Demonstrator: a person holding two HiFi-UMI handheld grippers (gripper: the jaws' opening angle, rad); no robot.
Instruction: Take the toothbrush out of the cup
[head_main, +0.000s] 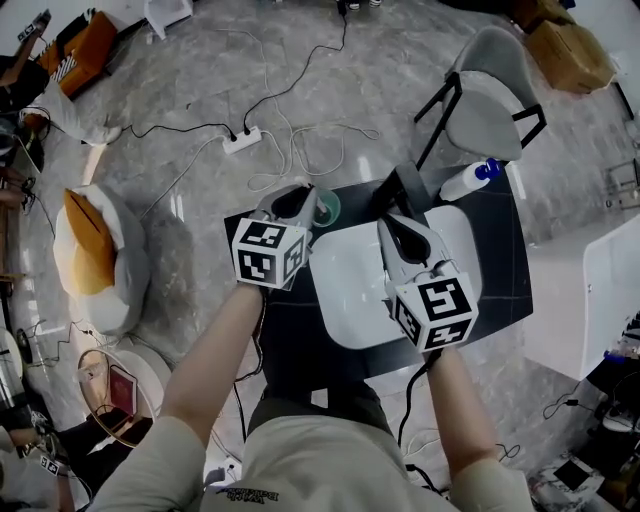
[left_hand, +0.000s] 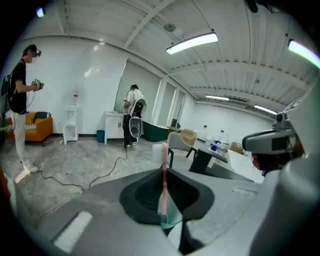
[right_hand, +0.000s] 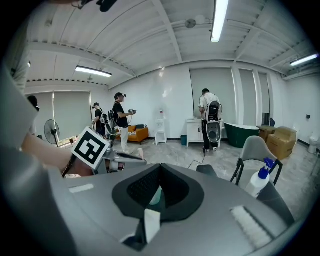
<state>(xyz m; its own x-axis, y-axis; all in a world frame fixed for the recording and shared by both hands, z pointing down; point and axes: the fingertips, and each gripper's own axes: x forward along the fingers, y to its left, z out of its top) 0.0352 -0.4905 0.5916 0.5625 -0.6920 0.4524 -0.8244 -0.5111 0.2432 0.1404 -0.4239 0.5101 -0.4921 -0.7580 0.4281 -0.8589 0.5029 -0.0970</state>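
Observation:
A pink toothbrush (left_hand: 163, 175) with white bristles stands upright between the jaws of my left gripper (left_hand: 164, 192), which is shut on its handle. Just below the grip I see the rim of the teal cup (left_hand: 172, 216). In the head view the left gripper (head_main: 300, 195) sits right beside the teal cup (head_main: 329, 209) at the far left of the white basin (head_main: 350, 290). My right gripper (head_main: 392, 222) hovers over the basin, apart from the cup. Its jaws stand together with nothing held, and only a sliver of the cup (right_hand: 156, 196) shows through the slit.
The basin lies on a black table (head_main: 500, 260). A white spray bottle (head_main: 470, 180) with a blue top stands at the table's far right. A grey chair (head_main: 490, 95) is behind it. Cables and a power strip (head_main: 243, 139) lie on the floor. People stand far off.

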